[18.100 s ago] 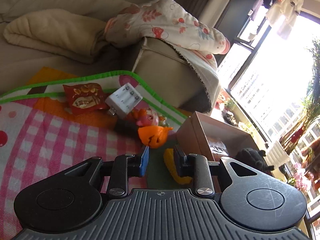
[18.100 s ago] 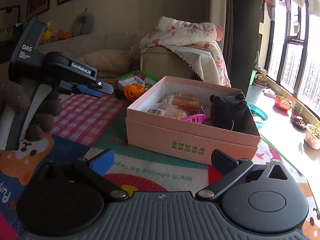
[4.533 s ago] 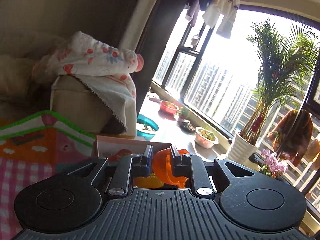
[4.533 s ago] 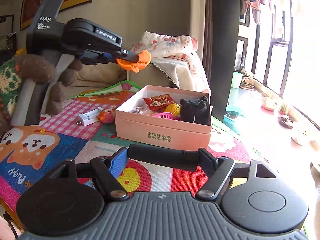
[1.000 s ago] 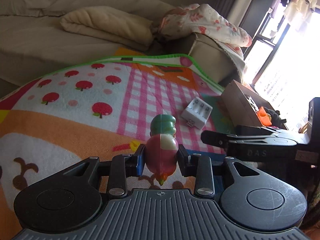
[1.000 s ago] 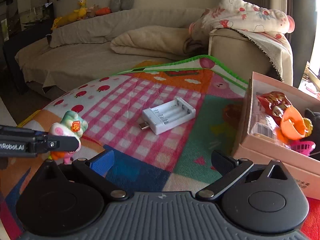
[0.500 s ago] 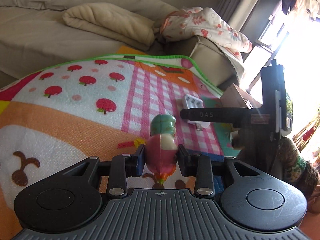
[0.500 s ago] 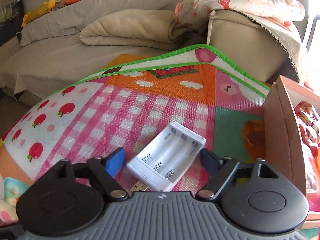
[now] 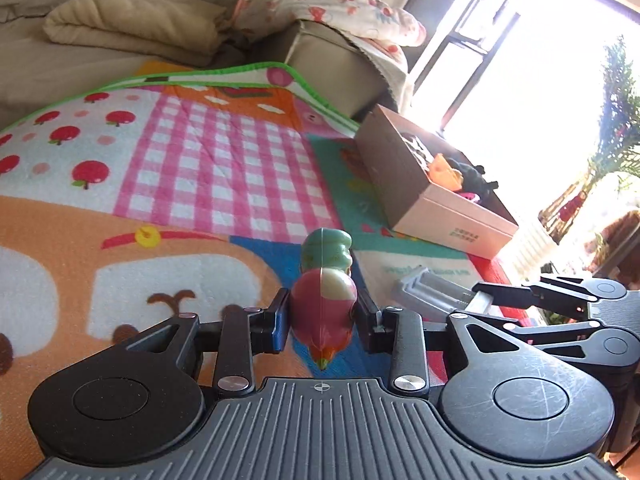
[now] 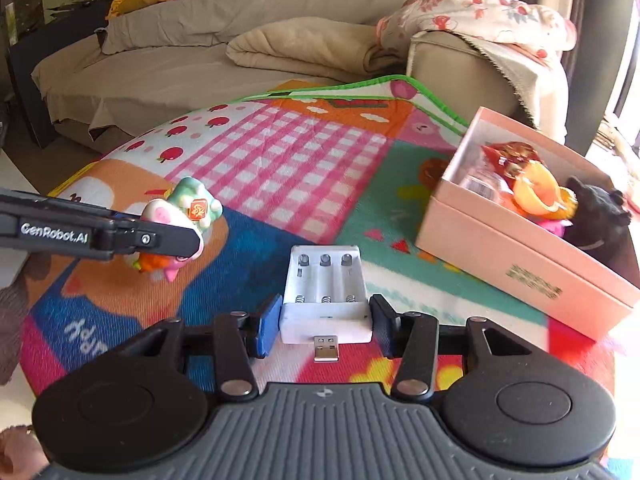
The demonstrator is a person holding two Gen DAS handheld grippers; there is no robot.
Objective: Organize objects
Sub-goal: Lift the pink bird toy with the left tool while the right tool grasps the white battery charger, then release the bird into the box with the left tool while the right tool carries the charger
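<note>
Above the play mat, left gripper clamps the pig figurine, right gripper clamps the battery charger; next, probably carry both to the pink box.

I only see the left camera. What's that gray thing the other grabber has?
Observer: It's a white battery charger with three empty slots. The right gripper is clamped on its sides.
Operator: Does it have a plug?
Observer: Yes, a USB plug sticks out of the end nearest the right camera.
Operator: What's my toy's face like?
Observer: The toy in the left gripper has a pink piggy face, a green hat with a red tag and an orange bottom.
Operator: What's in the box?
Observer: The pink box holds a red snack packet, an orange cup and a black plush.
</note>
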